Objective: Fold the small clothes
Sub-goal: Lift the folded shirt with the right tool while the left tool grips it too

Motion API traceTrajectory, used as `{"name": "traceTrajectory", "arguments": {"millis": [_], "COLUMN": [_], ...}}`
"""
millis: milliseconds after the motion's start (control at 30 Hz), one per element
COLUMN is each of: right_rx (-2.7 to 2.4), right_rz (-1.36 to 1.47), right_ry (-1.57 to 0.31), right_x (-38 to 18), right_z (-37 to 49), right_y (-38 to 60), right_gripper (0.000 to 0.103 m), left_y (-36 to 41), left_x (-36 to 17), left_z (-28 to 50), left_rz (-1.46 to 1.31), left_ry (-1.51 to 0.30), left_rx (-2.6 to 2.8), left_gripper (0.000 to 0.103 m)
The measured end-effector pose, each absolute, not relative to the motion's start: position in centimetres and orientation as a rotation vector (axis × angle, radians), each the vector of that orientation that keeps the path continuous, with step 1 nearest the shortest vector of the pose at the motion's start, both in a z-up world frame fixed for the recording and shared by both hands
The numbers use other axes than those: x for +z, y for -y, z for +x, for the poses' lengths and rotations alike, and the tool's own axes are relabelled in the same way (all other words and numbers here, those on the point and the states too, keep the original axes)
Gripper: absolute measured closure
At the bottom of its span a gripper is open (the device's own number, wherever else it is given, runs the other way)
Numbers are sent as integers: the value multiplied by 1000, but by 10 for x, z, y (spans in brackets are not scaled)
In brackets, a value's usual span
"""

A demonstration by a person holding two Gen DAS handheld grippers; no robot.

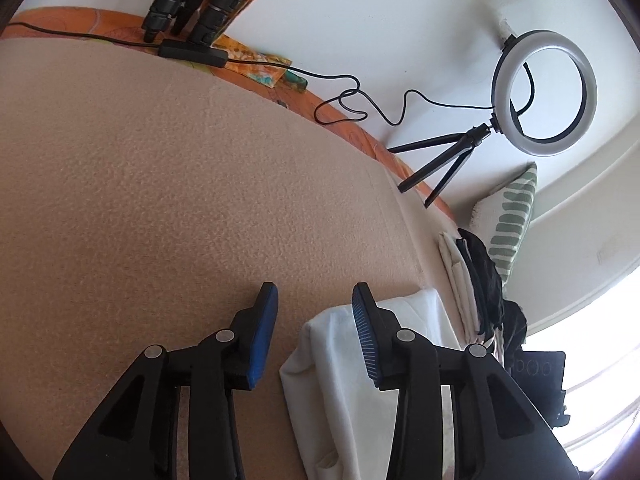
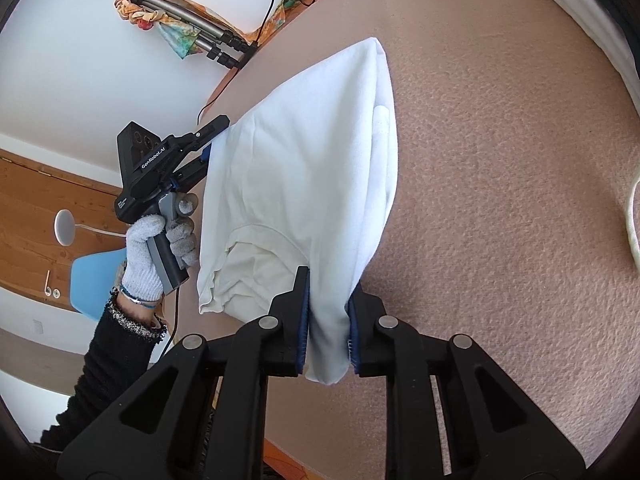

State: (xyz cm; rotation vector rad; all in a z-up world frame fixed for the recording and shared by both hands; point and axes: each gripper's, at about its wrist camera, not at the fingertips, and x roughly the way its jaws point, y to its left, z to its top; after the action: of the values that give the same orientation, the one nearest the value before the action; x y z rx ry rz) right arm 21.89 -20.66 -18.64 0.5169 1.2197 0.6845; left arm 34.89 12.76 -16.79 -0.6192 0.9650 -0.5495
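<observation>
While right tongs [image 2: 328, 320] pinch white garment [image 2: 304, 168], left tongs [image 1: 314, 320] beside it, parted

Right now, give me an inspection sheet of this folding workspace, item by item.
Surface: tan textured blanket over an orange patterned cover.
Job's things: white T-shirt, partly folded, one end lifted; folded light and black clothes stacked at the blanket's edge.
Clutter: ring light on a mini tripod; folded tripod legs.
Grippers: right hand-held gripper shut on the T-shirt; left hand-held gripper open, at the shirt's far side edge, nothing between its pads.
Cables: black cable with inline controller running to the ring light.
Surroundings: white wall, striped cushion, blue chair, wooden panel.
</observation>
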Motion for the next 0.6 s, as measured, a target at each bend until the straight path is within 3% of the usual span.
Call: {"name": "traceTrajectory", "arguments": {"millis": [167,267,367,600], "right_rx": [687,689,690,621], "right_rz": [521,520,509,356], "right_ry": [-1224,-1226,-1223,-1195], "right_x": [-187,-187,-187,-173], "right_z": [221,222,222,217], "right_y": [205,205,204,186], "right_gripper": [84,84,84,87], "left_y": [-119,-113,-111,-97], "left_x": [-168,-166,-166,-149], "left_z": [349,337,331,318], "left_rz": [-622,-572,-517,-389], "left_ry": [-984,-987,-991,-937], "left_rx": [-600,-619,-573,-513], "left_gripper": [67,74,93,98]}}
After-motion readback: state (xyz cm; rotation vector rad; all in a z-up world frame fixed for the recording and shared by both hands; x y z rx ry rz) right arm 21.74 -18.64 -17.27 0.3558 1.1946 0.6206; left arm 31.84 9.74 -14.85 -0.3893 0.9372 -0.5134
